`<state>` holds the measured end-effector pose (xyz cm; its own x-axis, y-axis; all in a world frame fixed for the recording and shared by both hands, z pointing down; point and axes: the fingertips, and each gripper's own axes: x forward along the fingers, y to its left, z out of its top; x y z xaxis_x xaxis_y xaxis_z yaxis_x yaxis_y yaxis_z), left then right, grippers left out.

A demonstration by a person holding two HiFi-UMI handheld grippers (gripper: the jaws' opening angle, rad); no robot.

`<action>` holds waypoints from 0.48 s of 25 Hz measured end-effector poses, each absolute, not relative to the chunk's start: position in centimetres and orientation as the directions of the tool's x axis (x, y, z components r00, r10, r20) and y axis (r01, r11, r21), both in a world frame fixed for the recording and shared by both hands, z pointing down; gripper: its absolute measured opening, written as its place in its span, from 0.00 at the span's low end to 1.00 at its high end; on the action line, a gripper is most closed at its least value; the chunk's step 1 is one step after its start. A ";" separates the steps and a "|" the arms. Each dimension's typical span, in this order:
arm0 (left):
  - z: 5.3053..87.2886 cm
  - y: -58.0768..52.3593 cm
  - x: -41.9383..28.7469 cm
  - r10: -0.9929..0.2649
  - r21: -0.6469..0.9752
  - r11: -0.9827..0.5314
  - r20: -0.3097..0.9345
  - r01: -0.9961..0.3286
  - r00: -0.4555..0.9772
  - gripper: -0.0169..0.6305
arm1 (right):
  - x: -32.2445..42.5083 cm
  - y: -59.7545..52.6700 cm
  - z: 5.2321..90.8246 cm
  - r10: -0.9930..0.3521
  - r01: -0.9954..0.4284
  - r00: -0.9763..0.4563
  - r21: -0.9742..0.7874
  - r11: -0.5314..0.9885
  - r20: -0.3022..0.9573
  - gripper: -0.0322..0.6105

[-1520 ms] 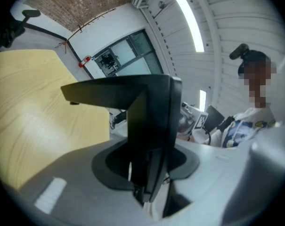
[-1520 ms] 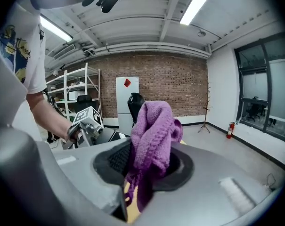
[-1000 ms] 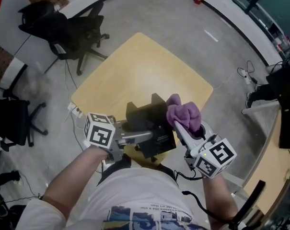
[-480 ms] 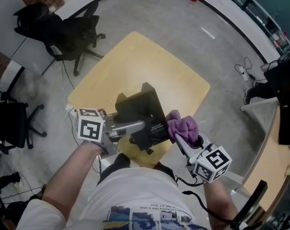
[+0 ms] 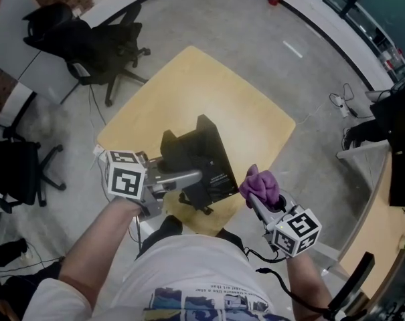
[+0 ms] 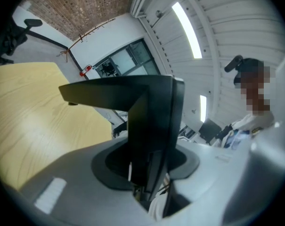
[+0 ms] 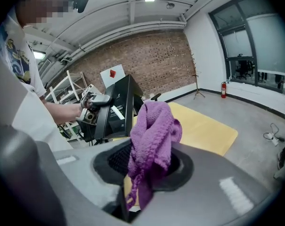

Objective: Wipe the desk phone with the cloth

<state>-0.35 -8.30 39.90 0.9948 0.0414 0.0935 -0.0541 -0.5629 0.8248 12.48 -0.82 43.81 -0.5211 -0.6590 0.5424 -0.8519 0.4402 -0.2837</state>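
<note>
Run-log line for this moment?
left gripper: shut on black desk phone | right gripper: shut on purple knitted cloth | cloth clear of phone

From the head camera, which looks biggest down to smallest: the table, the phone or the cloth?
1. table
2. phone
3. cloth
The phone and cloth are held nearer the camera, so they look enlarged.

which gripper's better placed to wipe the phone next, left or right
Right gripper: its jaws hold the purple cloth beside the desk phone; the left gripper is busy clamping the phone.
</note>
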 end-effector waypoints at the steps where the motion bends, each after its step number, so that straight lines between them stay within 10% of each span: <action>1: 40.0 -8.1 -0.3 0.054 0.820 -0.570 0.099 -0.050 0.994 0.30 | 12.7 -1.2 43.3 -0.667 -0.854 -0.518 -0.277 0.441 0.535 0.21; 12: 41.0 -4.5 0.9 0.193 0.813 -0.582 0.139 -0.001 0.971 0.30 | 10.5 -7.4 30.0 -0.673 -0.733 -0.673 -0.155 0.662 0.307 0.21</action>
